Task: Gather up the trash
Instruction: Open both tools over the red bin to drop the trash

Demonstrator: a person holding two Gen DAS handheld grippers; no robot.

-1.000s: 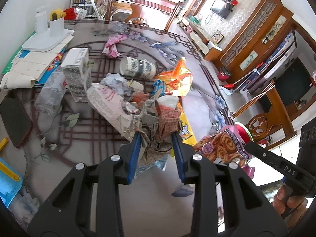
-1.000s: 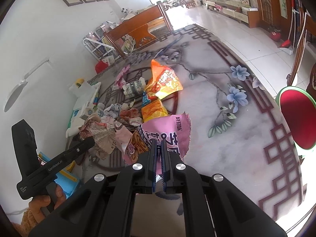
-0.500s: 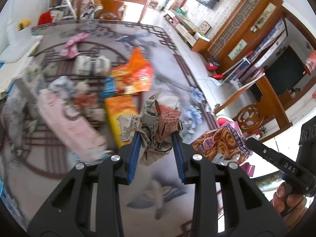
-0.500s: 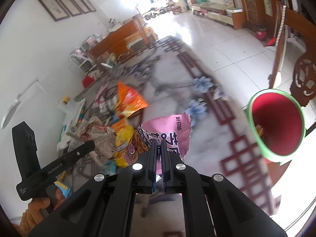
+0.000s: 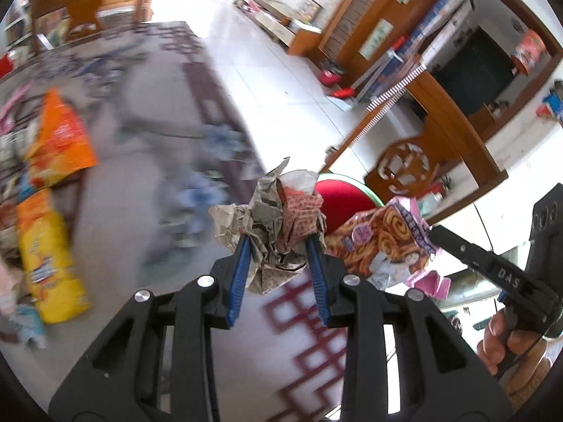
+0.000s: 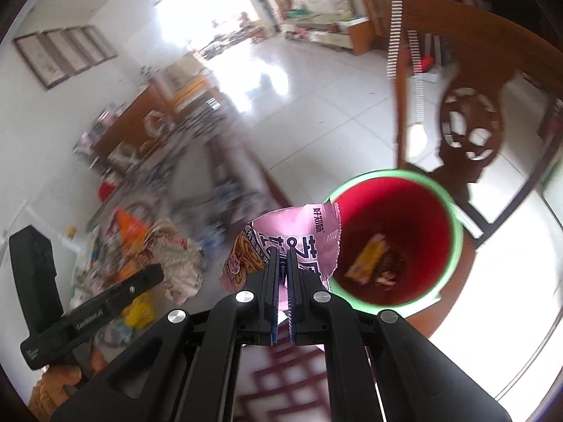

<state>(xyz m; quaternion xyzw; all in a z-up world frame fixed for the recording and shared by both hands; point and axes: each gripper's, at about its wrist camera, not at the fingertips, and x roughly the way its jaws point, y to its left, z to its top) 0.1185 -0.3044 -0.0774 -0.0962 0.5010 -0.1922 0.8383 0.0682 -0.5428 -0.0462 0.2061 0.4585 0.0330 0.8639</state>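
My left gripper (image 5: pixel 279 242) is shut on a crumpled wad of newspaper (image 5: pixel 271 235), held above the table's right edge. My right gripper (image 6: pixel 282 256) is shut on a pink snack wrapper (image 6: pixel 299 239) with swirl biscuits printed on it; the same pink snack wrapper (image 5: pixel 383 242) shows at the right of the left wrist view. A red bin with a green rim (image 6: pixel 397 242) stands on the floor just beyond the table edge, right of the wrapper, with a few scraps at its bottom. The red bin (image 5: pixel 343 200) peeks out behind the newspaper.
More trash lies on the patterned table (image 5: pixel 147 183): an orange bag (image 5: pixel 58 140), a yellow packet (image 5: pixel 49 256) and other wrappers at the far left. A carved wooden chair (image 6: pixel 468 130) stands behind the bin. White tiled floor (image 6: pixel 316 88) stretches beyond.
Both grippers have swept right across the table, away from the trash pile, with their loads. The red bin has come much closer and now sits just beyond the table edge.
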